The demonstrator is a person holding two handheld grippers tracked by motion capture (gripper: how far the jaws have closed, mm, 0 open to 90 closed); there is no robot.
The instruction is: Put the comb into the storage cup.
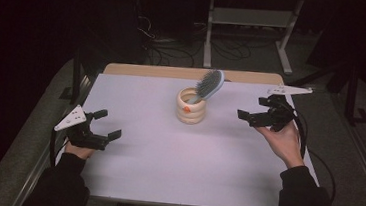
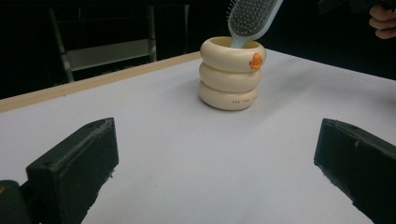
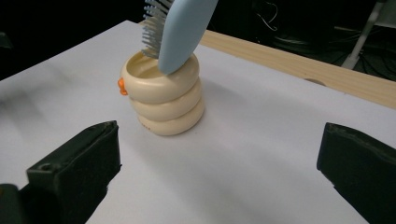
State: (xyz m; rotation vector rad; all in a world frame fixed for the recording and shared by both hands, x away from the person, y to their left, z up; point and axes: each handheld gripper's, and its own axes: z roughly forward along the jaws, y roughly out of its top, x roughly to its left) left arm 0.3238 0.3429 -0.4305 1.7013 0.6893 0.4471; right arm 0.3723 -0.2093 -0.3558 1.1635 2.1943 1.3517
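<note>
Standing in the cup [image 1: 191, 106], the hairbrush [image 1: 209, 85] lies between both grippers' spread fingers.

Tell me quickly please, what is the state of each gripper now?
Left gripper: open, holding nothing, above the table.
Right gripper: open, holding nothing, apart from the cup with the hairbrush.

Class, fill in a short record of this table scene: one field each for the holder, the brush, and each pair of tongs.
Holder: cream ringed cup, upright on the white table
Brush: light blue hairbrush, handle in cup, head leaning out over the rim
Left tongs: open, holding nothing, apart from cup
Right tongs: open, holding nothing, beside cup
</note>
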